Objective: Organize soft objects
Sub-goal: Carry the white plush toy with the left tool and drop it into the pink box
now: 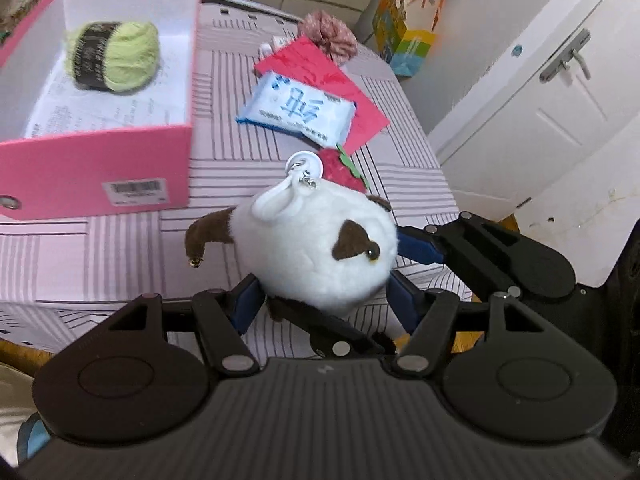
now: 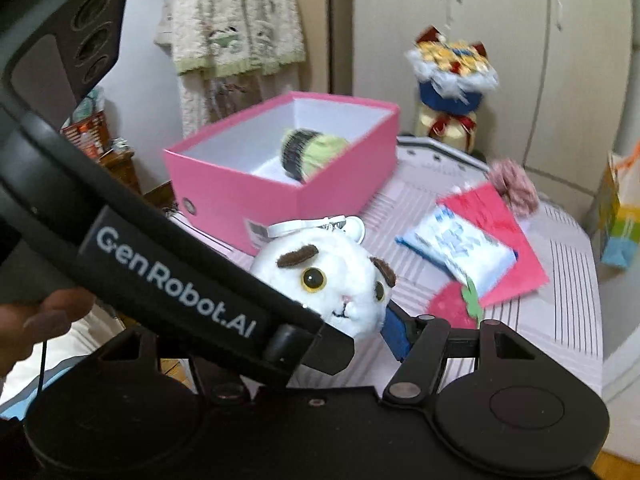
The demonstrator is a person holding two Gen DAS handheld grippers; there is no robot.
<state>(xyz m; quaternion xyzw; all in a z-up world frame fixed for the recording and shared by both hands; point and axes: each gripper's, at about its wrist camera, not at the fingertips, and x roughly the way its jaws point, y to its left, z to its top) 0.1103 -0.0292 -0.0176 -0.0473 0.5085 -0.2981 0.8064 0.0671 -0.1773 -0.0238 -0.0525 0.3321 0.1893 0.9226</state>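
Both grippers pinch the white plush cat [image 1: 320,248]: the left gripper [image 1: 324,300] and the right gripper [image 2: 360,332] hold it raised just beside the pink box [image 1: 96,168].

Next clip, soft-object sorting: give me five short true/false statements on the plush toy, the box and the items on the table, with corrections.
1. Both grippers hold the white plush cat. True.
2. The pink box is empty. False: a green yarn ball lies in it.
3. The tissue pack lies on the red envelope. True.
4. The plush cat is inside the box. False: it is outside, held in front of it.
5. The floral scrunchie is in the box. False: it lies on the table.
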